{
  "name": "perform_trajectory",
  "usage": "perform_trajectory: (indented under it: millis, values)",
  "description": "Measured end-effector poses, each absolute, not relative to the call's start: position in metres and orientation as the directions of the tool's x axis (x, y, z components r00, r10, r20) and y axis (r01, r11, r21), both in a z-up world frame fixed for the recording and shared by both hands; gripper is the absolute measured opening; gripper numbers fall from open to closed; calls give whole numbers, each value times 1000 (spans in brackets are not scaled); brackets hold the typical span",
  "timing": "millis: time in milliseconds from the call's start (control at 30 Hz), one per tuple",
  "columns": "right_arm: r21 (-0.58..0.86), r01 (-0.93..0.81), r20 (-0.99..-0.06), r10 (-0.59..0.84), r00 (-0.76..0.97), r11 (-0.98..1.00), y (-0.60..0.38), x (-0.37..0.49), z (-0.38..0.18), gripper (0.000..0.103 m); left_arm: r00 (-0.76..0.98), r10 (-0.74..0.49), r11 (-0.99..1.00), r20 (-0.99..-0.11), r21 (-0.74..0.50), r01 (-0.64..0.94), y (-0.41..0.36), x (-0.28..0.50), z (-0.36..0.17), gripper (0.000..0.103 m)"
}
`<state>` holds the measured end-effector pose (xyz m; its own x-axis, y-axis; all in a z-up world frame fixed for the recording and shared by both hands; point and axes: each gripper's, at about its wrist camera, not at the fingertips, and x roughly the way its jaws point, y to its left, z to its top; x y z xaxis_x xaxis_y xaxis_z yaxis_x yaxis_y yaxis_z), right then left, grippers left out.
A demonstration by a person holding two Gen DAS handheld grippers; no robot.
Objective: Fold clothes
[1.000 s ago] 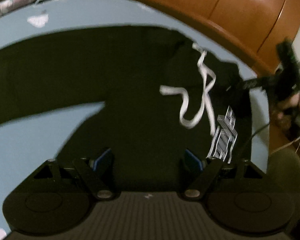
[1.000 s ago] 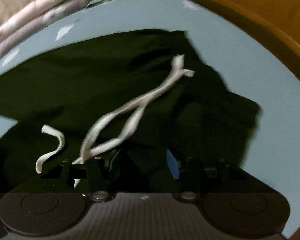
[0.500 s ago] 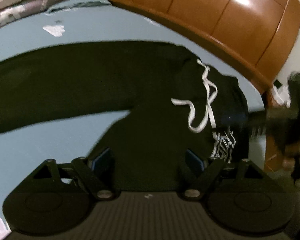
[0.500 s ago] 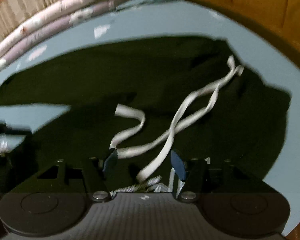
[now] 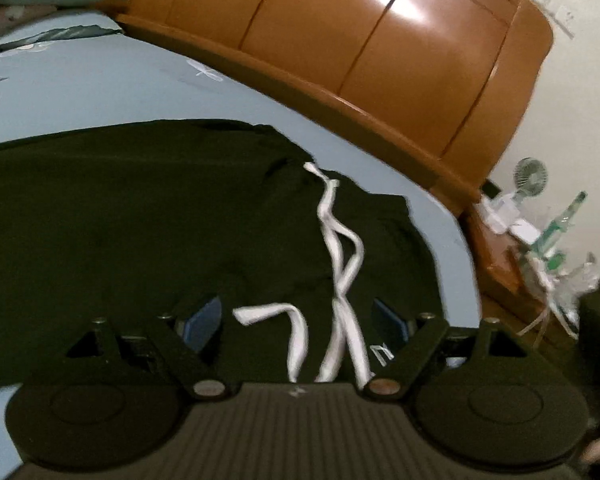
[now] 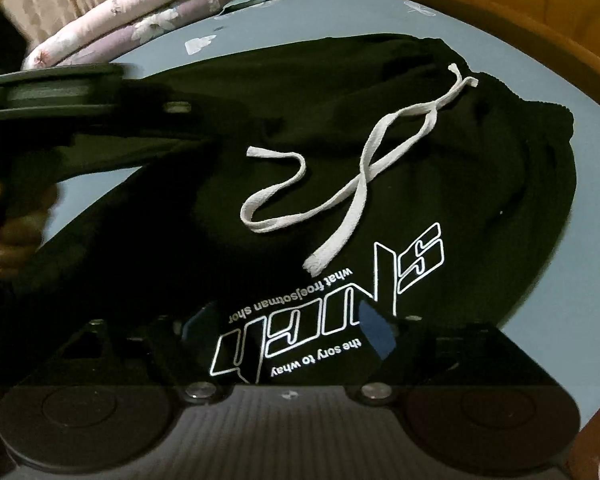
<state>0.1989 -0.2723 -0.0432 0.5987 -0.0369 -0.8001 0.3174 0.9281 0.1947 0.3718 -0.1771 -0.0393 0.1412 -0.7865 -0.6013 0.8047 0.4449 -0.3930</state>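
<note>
Between the spread fingers of the right hand-held gripper [image 6: 288,330], whose jaws have just been opening and now grip nothing, lies the white outline print [image 6: 328,320] on the black trousers [image 6: 480,168]. Nothing is pinched there; the cloth only lies under the blue pads. Left hand-held gripper [image 5: 294,316] hangs wide open too, with the drawstring [image 5: 342,248] showing between its fingers and no grip on it. Past the print, that flat woven cord, off-white with frayed ends, loops loosely over the front up to the gathered, ribbed waistband [image 6: 540,104], which sits toward the bed's far right edge. Trousers look soft, matte and thick, like fleece. They lie mostly flat on the pale blue sheet [image 5: 100,92], one leg reaching left toward the bed's far left corner. I judge the folding barely begun: the garment is laid out and roughly smoothed, no neat fold shows, and both legs remain to be brought together. Beyond stand a glossy wooden headboard [image 5: 380,60] and rolled floral quilts [image 6: 112,24].
</note>
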Motion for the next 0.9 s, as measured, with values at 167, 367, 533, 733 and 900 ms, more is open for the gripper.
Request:
perform_trajectory:
  millis: [167,367,533,733,900]
  values:
    - [196,285,-783,-26,622,938,-271,194,-48,89,222,-719,584,-659,-399,707,-155,398,-61,81]
    - [230,259,-765,10,644,938,-272,197,-54,103,248,-723,603,-645,-414,682,-105,404,-41,81]
    - [149,235,-782,-31,622,961,-255,197,-53,103,421,-640,732,-643,-345,587,-72,447,-39,81]
    - [88,220,-796,-64,601,972,-246,198,-52,103,507,-516,840,-690,-294,456,-27,465,-64,82]
    - [110,223,-753,-65,654,969,-251,214,-15,103,448,-478,827,-756,-214,520,-19,438,-54,82]
